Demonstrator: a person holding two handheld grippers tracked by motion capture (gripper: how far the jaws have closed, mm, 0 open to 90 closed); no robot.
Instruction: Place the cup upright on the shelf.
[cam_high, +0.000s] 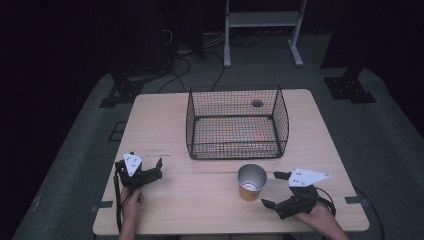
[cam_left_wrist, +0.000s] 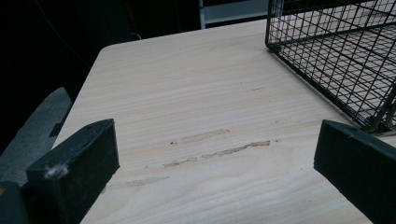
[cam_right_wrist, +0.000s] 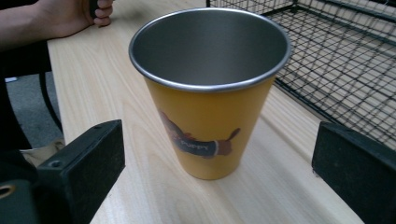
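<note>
Step in hand (est.): approach to grasp on the cup; R tool lined up, nothing held yet.

1. Left tool (cam_high: 138, 171): black two-jaw, grey three-cornered plate on top, held in the left hand (cam_high: 131, 201). Jaws wide, nothing betw. them; bare wood shows in the gap in the left gripper view. Idle, well apart from the cup.

2. Desk (cam_left_wrist: 187, 98): pale wood-grain laminate, rounded corners, matte; a few scuff streaks just ahead of the L tool.

3. Black wire-mesh basket (cam_high: 235, 125): rectangular, fine square grid, open top, stiff rod frame. Ahead and to the R of the L tool; beyond the cup as seen from the R tool. Looks empty.

4. Yellow-orange metal cup w/ steel rim and cartoon print (cam_right_wrist: 209, 93): tapered, wider at mouth, upright on the desk, empty; brushed steel inside, smooth painted outside. Sits just ahead of the R tool, centred betw. its jaws but not touched.

5. Right tool (cam_high: 281, 189): same build, in the right hand (cam_high: 320, 215). Jaws spread wide, clear gap each side of the cup.

Next move (est.): ease R tool fwd till pads flank the cup wall below the rim, close gently. Smooth taper may slip upward, so grip low-mid; then lift toward the basket.
</note>
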